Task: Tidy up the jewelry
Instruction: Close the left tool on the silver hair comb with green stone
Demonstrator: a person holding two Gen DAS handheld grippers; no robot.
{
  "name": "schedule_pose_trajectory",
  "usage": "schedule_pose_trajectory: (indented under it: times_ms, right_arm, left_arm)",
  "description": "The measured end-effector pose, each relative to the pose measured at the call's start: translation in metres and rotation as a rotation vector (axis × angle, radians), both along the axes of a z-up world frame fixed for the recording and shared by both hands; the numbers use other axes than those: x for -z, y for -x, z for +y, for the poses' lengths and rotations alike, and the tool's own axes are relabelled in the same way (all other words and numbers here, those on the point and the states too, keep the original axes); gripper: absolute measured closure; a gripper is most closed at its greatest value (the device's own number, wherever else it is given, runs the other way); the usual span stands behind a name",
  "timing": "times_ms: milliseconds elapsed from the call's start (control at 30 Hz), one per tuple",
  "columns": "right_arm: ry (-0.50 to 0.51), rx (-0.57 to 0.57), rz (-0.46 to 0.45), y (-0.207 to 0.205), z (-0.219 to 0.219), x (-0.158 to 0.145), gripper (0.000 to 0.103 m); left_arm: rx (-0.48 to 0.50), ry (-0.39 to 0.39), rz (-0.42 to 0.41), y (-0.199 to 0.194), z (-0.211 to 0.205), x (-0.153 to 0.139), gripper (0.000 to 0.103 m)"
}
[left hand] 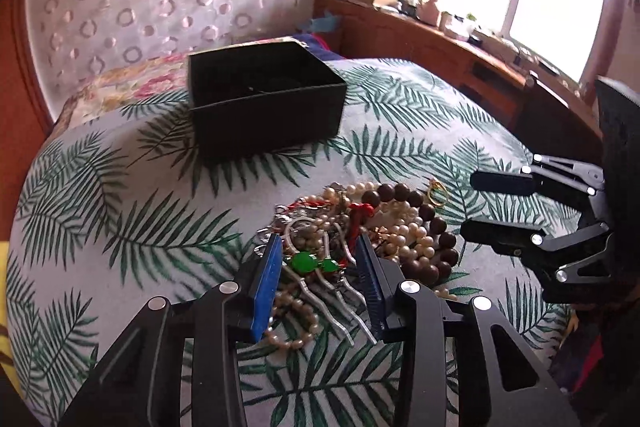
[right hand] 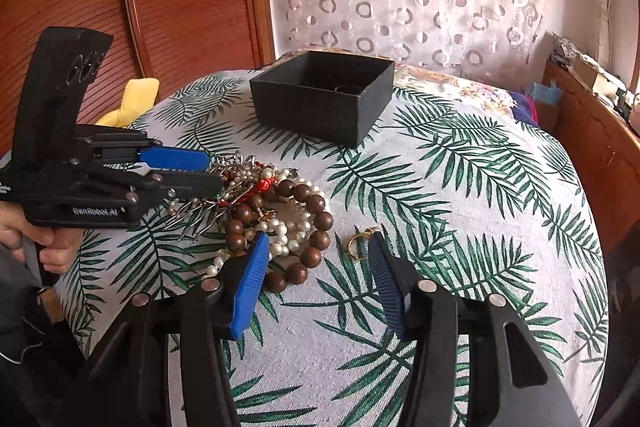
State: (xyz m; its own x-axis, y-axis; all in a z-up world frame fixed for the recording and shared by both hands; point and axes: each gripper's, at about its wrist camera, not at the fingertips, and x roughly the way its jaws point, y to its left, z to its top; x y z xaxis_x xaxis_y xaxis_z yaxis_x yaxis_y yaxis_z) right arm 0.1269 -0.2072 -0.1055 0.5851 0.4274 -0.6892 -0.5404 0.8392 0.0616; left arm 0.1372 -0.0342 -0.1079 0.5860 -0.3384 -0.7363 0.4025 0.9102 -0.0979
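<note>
On the palm-leaf bedspread [left hand: 132,227], the tangled jewelry heap [left hand: 360,227] lies before the open black box [left hand: 260,95]. Our left hand-held gripper [left hand: 316,255] straddles the green-stone silver hairpin [left hand: 310,263], fingers apart; right hand-held gripper [right hand: 320,259] apart too. We should pinch only the hairpin, lifting slowly to shed snagged pearls.

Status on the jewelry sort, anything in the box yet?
Barely started, judging by the pile. The black box sits open beyond the jewelry pile; something faint lies inside, unclear what. In hand: nothing. The left hand-held gripper is open around a green-stone piece, and the right hand-held gripper is open near the gold ring. Left: pearls, the brown bead bracelet, essentially the whole pile.
</note>
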Motion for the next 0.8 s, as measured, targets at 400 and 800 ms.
schedule_pose_trajectory:
  times_ms: [400, 800]
  right_arm:
    - [-0.016, -0.005, -0.011, 0.008, -0.001, -0.004, 0.049]
    - [-0.007, -0.02, -0.018, 0.01, 0.005, -0.005, 0.049]
  left_arm:
    - [0.013, -0.126, -0.021, 0.0, -0.011, 0.01, 0.081]
    - [-0.016, -0.056, -0.041, 0.02, 0.017, -0.005, 0.103]
